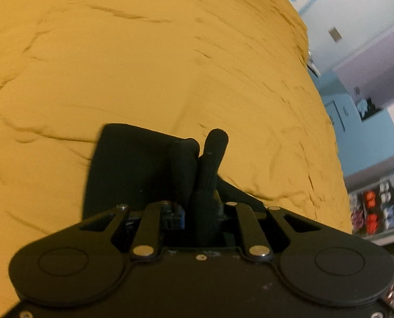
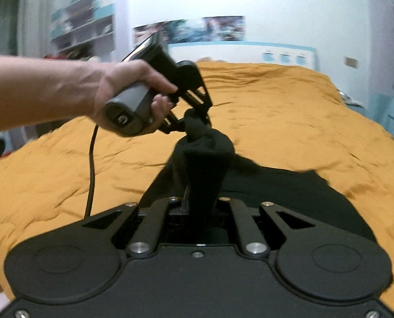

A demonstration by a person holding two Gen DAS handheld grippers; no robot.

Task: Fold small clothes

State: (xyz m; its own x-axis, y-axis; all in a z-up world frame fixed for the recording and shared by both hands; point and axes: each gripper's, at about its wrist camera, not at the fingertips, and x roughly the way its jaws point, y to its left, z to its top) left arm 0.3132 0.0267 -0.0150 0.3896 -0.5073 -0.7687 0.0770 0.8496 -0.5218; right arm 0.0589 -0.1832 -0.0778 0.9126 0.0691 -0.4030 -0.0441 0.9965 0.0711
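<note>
Black garment lifted partly above yellow bed, rest lying on bed. Left tongs clenched on bunched corner; right tongs clenched on cloth too. Risk: bunched corner slips out, or cloth twists between tongs, so fold lands crooked on bed.

Dim warm indoor light, soft and even — no hard shadows, no glare on my mustard bedspread. Heavy fisheye bending at the edges of both views. Motion blur smears the far shelves and right-side wall; my black cloth reads as near-featureless dark — detail lost.
</note>
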